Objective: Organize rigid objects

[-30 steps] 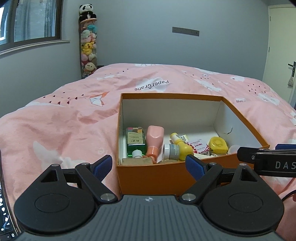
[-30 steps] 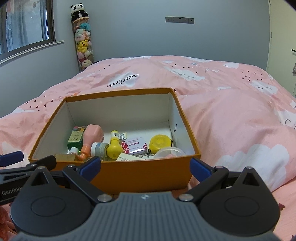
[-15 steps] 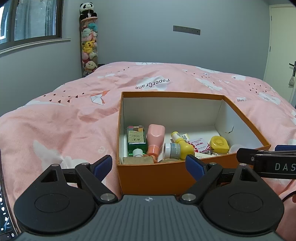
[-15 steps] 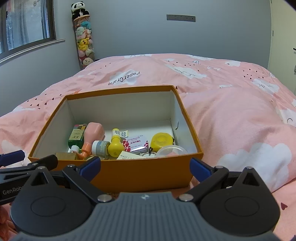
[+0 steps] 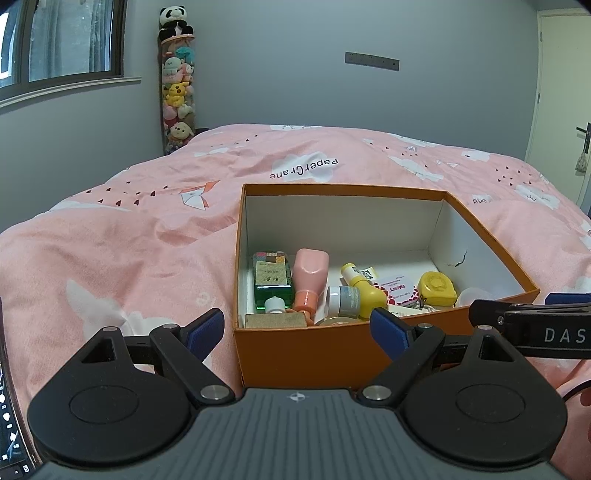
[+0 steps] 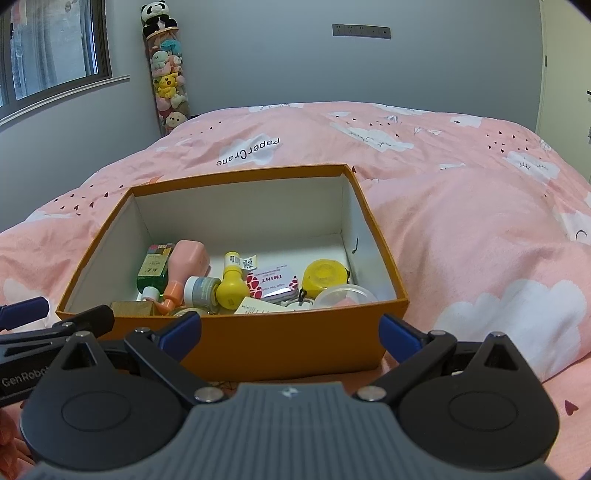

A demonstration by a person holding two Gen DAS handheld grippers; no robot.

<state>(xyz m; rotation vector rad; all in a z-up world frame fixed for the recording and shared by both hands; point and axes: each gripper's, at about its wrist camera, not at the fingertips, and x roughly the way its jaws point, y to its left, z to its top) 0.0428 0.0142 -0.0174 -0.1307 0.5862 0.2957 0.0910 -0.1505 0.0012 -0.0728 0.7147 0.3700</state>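
Where box wall (image 6: 280, 343) hides, half-seen clutter.

Bottles (image 6: 177, 271), mint tin (image 6: 272, 285) lying jumbled in open orange box (image 6: 295, 343)

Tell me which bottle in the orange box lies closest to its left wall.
The green bottle with the white cap. It lies along the left wall of the orange box; the pink bottle and yellow bottle lie farther right.

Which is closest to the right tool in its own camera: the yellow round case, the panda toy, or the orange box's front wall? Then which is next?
1. Orange cardboard box's front wall, just ahead.
2. Yellow round case, inside, right.
3. Panda plush toy, far corner.
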